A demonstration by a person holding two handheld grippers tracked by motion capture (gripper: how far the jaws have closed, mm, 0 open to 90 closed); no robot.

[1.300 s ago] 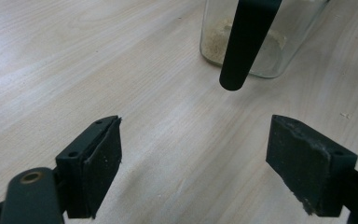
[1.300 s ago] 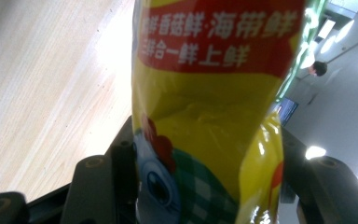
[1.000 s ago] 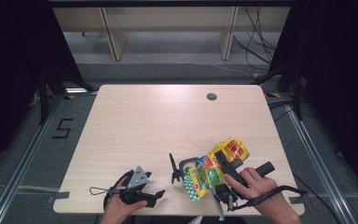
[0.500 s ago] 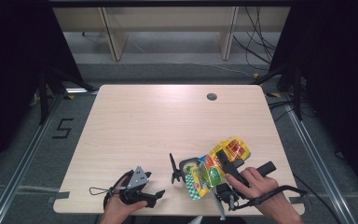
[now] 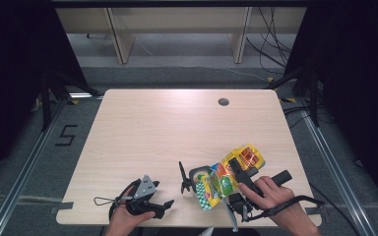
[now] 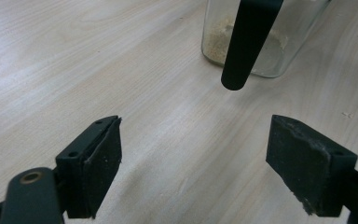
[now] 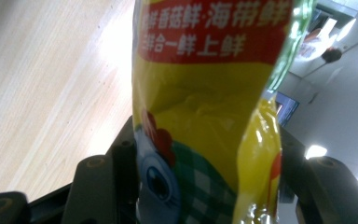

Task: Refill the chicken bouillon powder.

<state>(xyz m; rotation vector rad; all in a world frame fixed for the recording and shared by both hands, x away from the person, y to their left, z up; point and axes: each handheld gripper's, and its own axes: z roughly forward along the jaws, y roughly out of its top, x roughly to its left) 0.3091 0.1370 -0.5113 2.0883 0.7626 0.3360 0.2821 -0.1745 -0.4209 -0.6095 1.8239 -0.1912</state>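
A yellow seasoning bag (image 5: 226, 178) with red and green print lies tilted near the table's front right, its lower end over a glass jar (image 5: 196, 177). My right gripper (image 5: 237, 167) is shut on the bag (image 7: 205, 93), which bulges between the jaws of the right gripper (image 7: 205, 154). My left gripper (image 5: 165, 206) sits at the front left in a hand, open, its jaws (image 6: 193, 163) wide apart over bare wood. Ahead of it stands the jar (image 6: 289, 46) with a little pale powder at the bottom. A black bar (image 6: 249, 42) hangs in front of the jar.
A black pronged piece (image 5: 183, 178) stands just left of the jar. A small dark round hole (image 5: 223, 102) marks the light wooden table (image 5: 167, 128) near its far right. Cables trail off the front edge from both grippers.
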